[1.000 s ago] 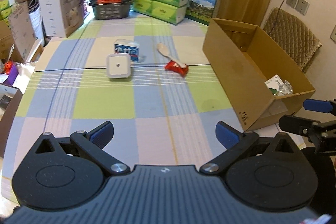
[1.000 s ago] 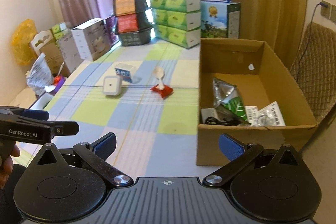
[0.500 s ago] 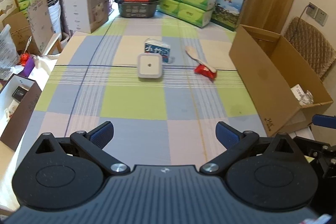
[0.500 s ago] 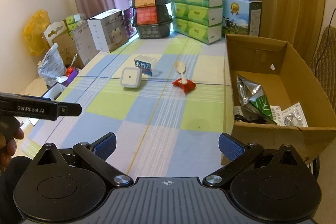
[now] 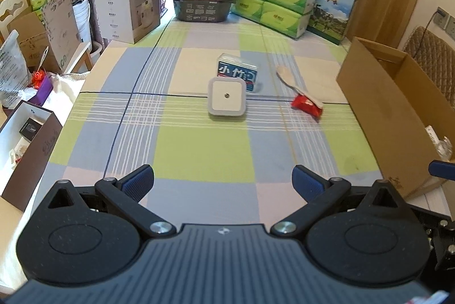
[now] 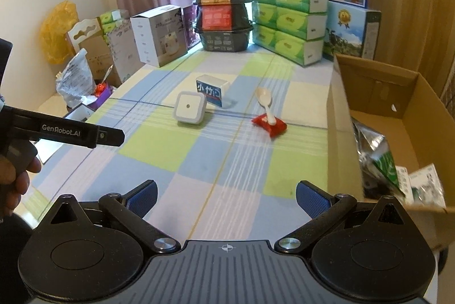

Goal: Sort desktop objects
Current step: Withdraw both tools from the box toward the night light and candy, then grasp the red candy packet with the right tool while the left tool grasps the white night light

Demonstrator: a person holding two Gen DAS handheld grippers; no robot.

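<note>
Both the left gripper (image 5: 223, 180) and right gripper (image 6: 226, 195) hover with jaws wide apart, holding nothing. 4 items wait mid-tabletop (image 5: 199, 150): the spoon (image 6: 265, 103) rests on the red packet (image 6: 269, 125), so grabbing either likely flicks the other away from the cardboard box (image 6: 403, 116).

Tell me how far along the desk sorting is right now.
Partly done. The cardboard box already holds a few packets. Nothing is in hand: the left tool and right tool are both open and empty. Left on the table: white square device, blue box, spoon, red packet.
</note>
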